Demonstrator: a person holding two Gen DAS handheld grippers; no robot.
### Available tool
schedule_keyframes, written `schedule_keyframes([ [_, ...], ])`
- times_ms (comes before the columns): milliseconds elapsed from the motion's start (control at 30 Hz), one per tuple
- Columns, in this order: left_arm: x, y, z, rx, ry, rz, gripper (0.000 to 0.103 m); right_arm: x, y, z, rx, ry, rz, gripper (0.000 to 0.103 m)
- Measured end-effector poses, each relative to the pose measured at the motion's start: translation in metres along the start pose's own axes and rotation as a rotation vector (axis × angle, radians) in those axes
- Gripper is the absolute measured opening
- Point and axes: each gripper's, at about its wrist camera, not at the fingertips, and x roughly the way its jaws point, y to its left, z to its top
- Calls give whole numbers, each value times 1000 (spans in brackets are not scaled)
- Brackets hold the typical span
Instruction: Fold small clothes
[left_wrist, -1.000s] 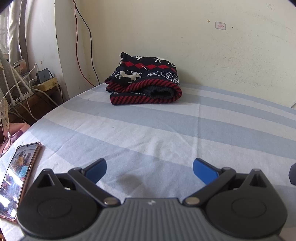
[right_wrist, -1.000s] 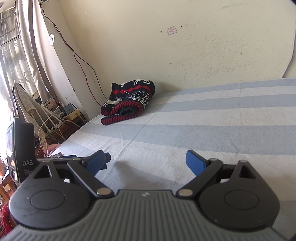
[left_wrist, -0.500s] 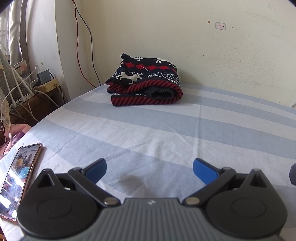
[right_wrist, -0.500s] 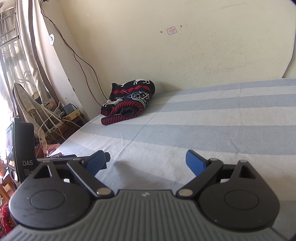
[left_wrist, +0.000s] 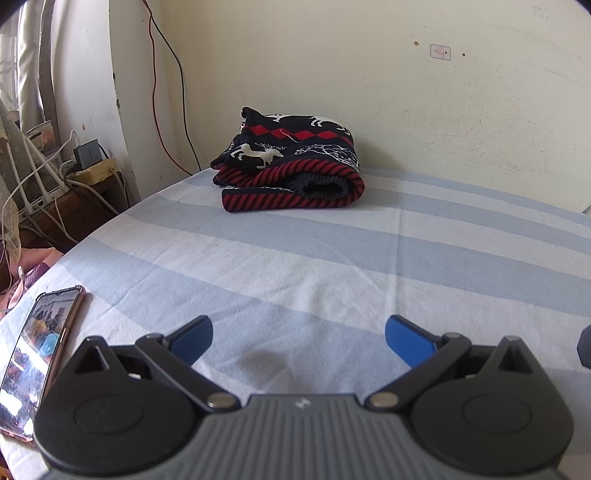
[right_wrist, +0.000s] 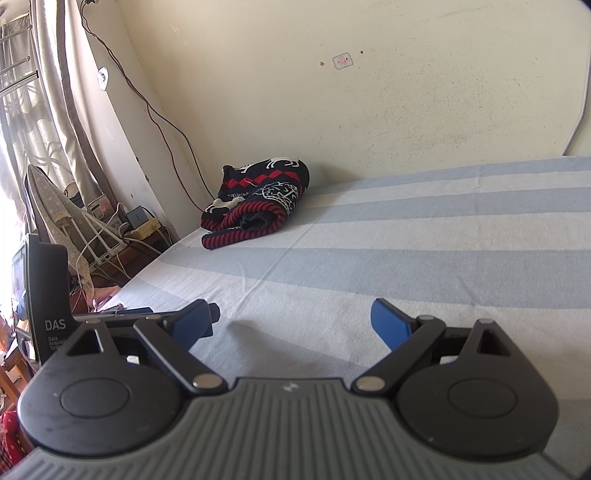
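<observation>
Since a second ago almost nothing has shifted: my left view has crept a touch closer to the sweater (left_wrist: 291, 162), and the right view is unchanged.

That sweater is a dark navy knit, folded into a thick bundle. White reindeer and a band of red diamonds run across its top, and a hem of red and dark diagonal stripes curls round the near edge, with a roll of grey ribbing showing in the fold. It lies at the far side of the bed (left_wrist: 332, 266), on the blue and white striped sheet, close to the cream wall (left_wrist: 406, 110); whether it touches the wall I cannot tell from these angles.

My left gripper (left_wrist: 299, 338) hangs low over the near part of the sheet, level, its blue fingers (left_wrist: 406, 341) spread wide with nothing between them. My right gripper (right_wrist: 291, 323) sits likewise, jaws apart and empty, pointing across the bed, well apart from the sweater. A phone (left_wrist: 37, 354) with its screen lit lies on the sheet just to the left of my left gripper.
</observation>
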Motion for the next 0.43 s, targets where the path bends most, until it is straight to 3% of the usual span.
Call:
schedule_keyframes([
  [433,-2,-2,0,22,-27,-11,103,0,0,0,1,0,0,96],
])
